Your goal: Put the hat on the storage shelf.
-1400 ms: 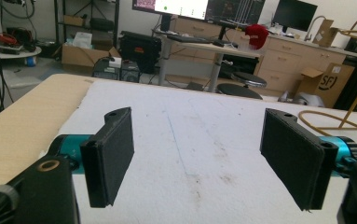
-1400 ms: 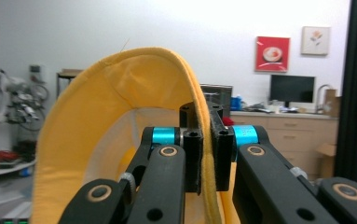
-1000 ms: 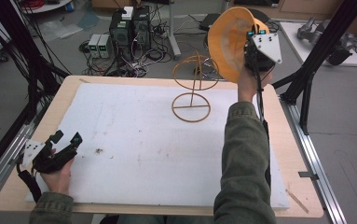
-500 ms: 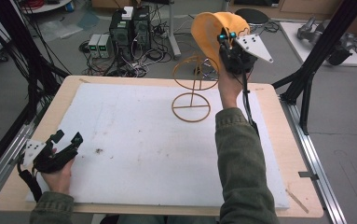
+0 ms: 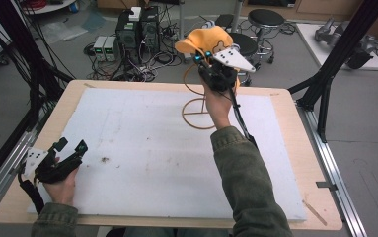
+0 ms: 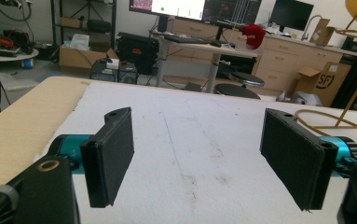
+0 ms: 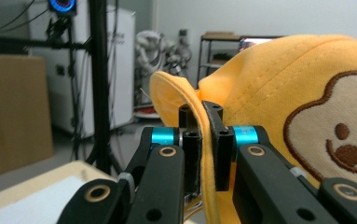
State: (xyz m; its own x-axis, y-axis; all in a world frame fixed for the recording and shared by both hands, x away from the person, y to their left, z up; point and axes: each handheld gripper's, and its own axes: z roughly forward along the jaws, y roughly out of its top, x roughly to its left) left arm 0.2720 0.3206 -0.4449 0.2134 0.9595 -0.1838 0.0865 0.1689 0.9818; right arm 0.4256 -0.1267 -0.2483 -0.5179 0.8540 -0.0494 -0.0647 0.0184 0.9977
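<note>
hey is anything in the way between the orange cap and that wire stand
Nothing visible. The right gripper holds the orange cap by its brim, just above the wire stand, with open air between. The left gripper rests far off, open.

This looks like a robot lab or tech workshop. The wooden table (image 5: pixel 285 148) w/ a white mat (image 5: pixel 142 148) stands in a black metal frame (image 5: pixel 337 54). Just past the table's far edge, computer boxes (image 5: pixel 137 27) and lots of tangled wires (image 5: pixel 142 64) sit on the grey floor. Farther back from the table are round stools (image 5: pixel 265 19), a desk w/ big screens (image 6: pixel 199 9), cardboard boxes (image 6: pixel 323 81) and wood drawers (image 6: pixel 278 65).
</note>
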